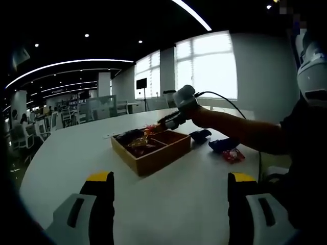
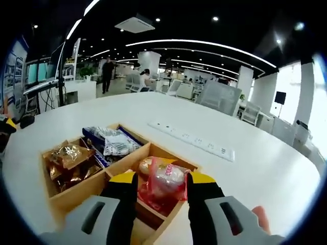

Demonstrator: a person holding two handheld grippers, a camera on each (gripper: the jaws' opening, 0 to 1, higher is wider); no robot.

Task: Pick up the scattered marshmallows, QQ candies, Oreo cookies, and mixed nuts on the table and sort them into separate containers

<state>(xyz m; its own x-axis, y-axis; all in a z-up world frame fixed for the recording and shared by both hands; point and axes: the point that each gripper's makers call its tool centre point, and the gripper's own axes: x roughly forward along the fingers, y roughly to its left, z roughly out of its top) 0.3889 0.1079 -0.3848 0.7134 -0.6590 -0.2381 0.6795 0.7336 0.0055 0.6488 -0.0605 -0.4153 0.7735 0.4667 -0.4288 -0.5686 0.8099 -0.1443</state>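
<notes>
Currently the right gripper [image 2: 156,186] is clamped on a red-and-clear candy packet [image 2: 164,179], held just above the near right compartment of the wooden tray [image 2: 76,196]. That compartment already shows red wrappers below the packet. Of the other compartments, the left one holds gold-brown wrapped packets [image 2: 69,161] and the far one holds blue-and-white packets [image 2: 110,140].

In the left gripper view the left gripper [image 1: 171,204] hangs back low over the white table [image 1: 76,148], jaws spread and empty, well apart from the tray. Beyond the tray, two blue packets [image 1: 200,135] and one red packet [image 1: 233,155] lie loose on the table.

Judgement: step in hand is the drop into the red compartment. To do it well, lower the packet until it sits inside the walls before letting go. It looks soft and crinkly, so it may cling to one pad or tip over the divider if released high. Keep it centred, away from the divider shared with the gold-brown lot.

Room: the tray's near corner sits just under the right jaws, so lift straight up afterwards, not sideways. A white power strip [image 2: 191,139] lies beyond the tray, well apart. The open table between the left gripper and the tray gives a free approach.
</notes>
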